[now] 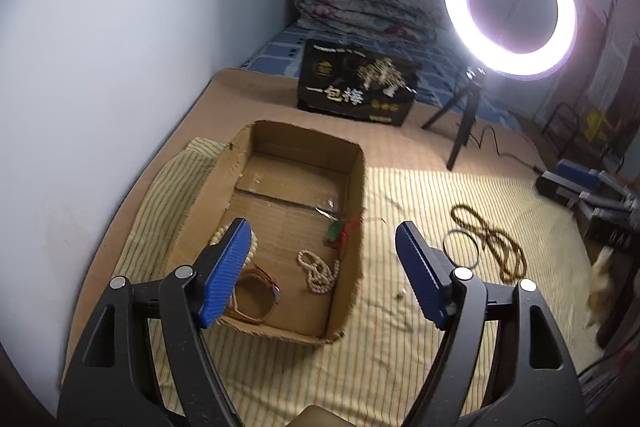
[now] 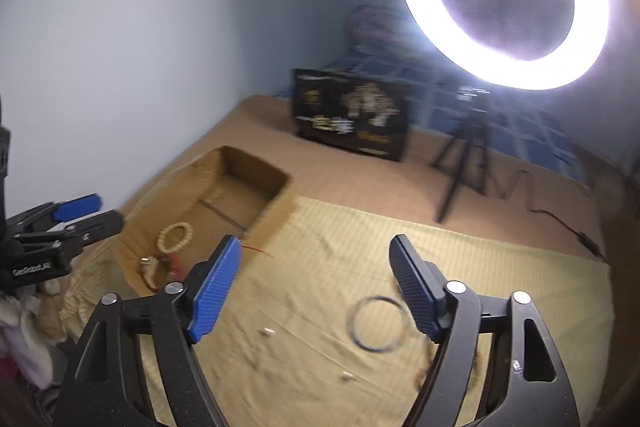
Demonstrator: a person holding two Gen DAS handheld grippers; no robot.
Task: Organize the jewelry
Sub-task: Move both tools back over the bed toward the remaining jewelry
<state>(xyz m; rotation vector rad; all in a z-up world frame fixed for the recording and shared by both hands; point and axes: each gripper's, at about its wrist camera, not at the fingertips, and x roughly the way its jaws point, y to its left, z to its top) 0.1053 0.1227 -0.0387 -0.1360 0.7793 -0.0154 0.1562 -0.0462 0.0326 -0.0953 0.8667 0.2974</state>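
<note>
An open cardboard box lies on a striped yellow cloth. Inside it are a white bead string, a brown leather band, a pale bead bracelet partly hidden by my finger, and a green and red charm. My left gripper is open and empty above the box's near end. On the cloth to the right lie a thin metal bangle and a brown bead necklace. My right gripper is open and empty, just above and left of the bangle. The box also shows in the right wrist view.
A lit ring light on a small black tripod stands at the back right, its cable trailing across the bed. A black printed carton stands behind the box. A folded quilt lies at the far end. A wall runs along the left.
</note>
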